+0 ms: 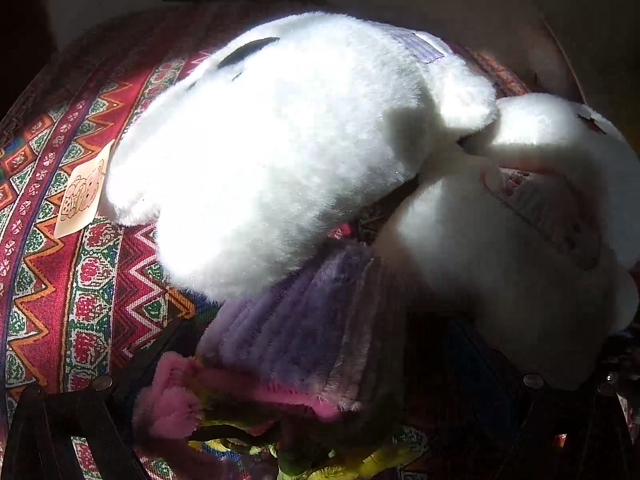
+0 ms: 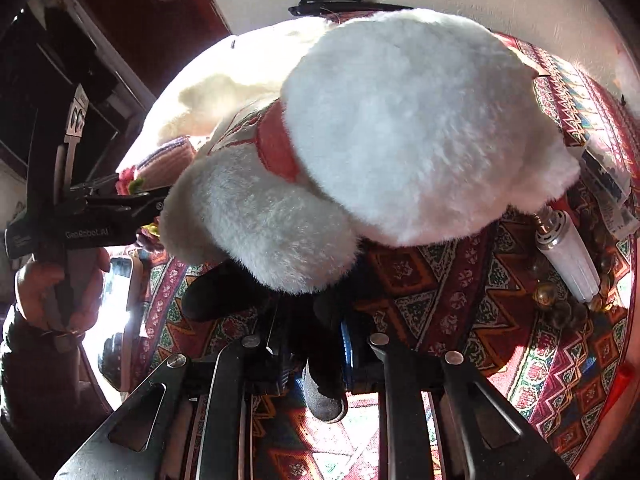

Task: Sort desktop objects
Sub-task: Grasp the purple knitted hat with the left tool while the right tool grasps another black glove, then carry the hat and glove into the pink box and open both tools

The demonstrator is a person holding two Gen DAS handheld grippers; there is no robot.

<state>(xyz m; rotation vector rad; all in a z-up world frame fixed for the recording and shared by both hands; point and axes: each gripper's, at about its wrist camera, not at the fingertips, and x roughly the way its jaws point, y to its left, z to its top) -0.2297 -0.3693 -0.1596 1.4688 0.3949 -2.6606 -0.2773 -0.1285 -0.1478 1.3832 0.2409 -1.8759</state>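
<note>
A big white plush toy (image 1: pixel 260 152) with black face marks lies on the patterned tablecloth (image 1: pixel 52 240). Its purple ribbed part (image 1: pixel 304 304) and pink chenille flowers (image 1: pixel 176 396) sit between the fingers of my left gripper (image 1: pixel 312 344), which is shut on them; the fingertips are in shadow. A second white plush (image 2: pixel 412 128) with a red collar (image 2: pixel 276 148) leans against the first. My right gripper (image 2: pixel 316 332) is under it, shut on a dark part (image 2: pixel 320 312) of that plush. The left gripper (image 2: pixel 160 200) shows at the left, held by a hand (image 2: pixel 60 280).
To the right lie a white ribbed tube (image 2: pixel 568 252), small brass bells (image 2: pixel 544 292), a printed paper packet (image 2: pixel 608 188) and a red thing (image 2: pixel 620 384) at the edge. A drawn sticker card (image 1: pixel 82 196) lies left of the plush. A black object (image 2: pixel 332 2) sits at the far edge.
</note>
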